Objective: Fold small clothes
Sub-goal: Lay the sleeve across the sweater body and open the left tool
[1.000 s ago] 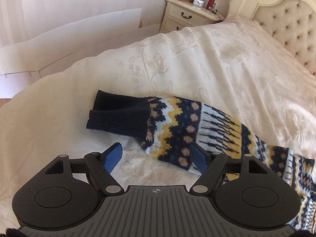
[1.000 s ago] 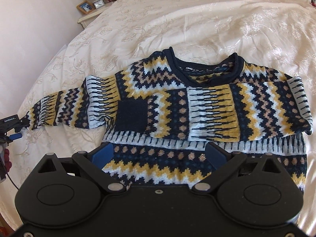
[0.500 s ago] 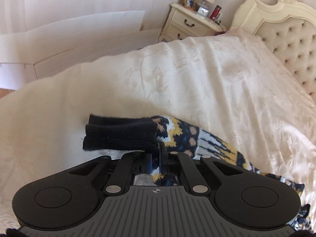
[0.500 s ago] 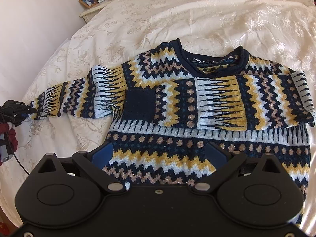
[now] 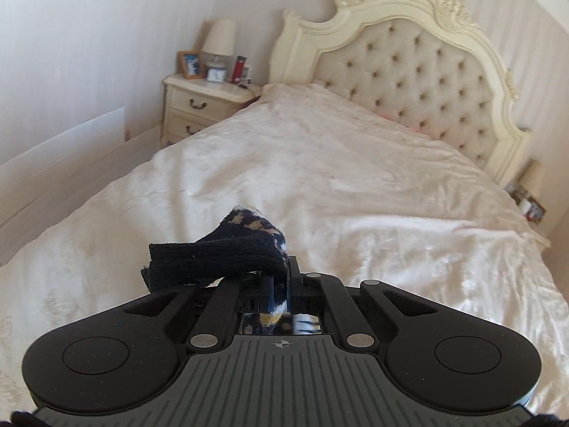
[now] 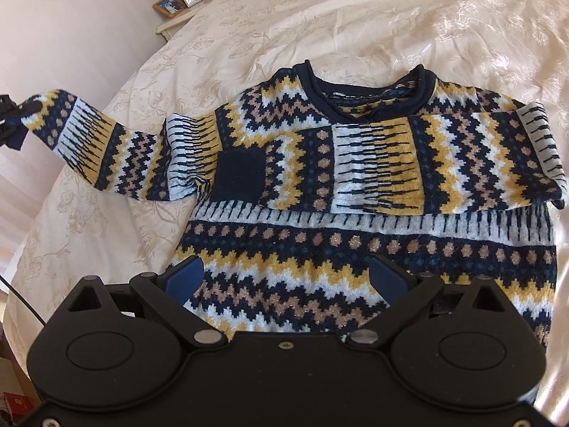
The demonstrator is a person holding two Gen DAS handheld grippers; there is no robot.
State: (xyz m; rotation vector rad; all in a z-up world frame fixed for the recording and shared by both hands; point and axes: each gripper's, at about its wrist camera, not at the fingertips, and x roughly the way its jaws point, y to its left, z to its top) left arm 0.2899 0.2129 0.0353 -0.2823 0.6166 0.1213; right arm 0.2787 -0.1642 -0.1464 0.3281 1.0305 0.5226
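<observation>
A small patterned knit sweater (image 6: 355, 185) in navy, yellow, white and tan lies flat on the bed, collar away from me. Its right sleeve is folded across the chest, ending in a navy cuff (image 6: 242, 174). The left sleeve (image 6: 106, 149) stretches out to the left and is raised off the cover. My left gripper (image 5: 279, 284) is shut on that sleeve's navy cuff (image 5: 217, 256), which drapes over its fingers. My right gripper (image 6: 286, 277) hangs open above the sweater's lower hem, nothing between its blue pads (image 6: 186, 277).
A cream embroidered bedspread (image 5: 355, 178) covers the bed. A tufted cream headboard (image 5: 409, 71) stands at the far end. A nightstand (image 5: 202, 103) with a lamp, frame and clock sits at the bed's left side. White panels (image 5: 60, 156) lean along the wall.
My left gripper closed on the sleeve cuff and lifted it off the bed, tilting up toward the headboard. The right gripper drifted slightly closer to the hem, still open.
</observation>
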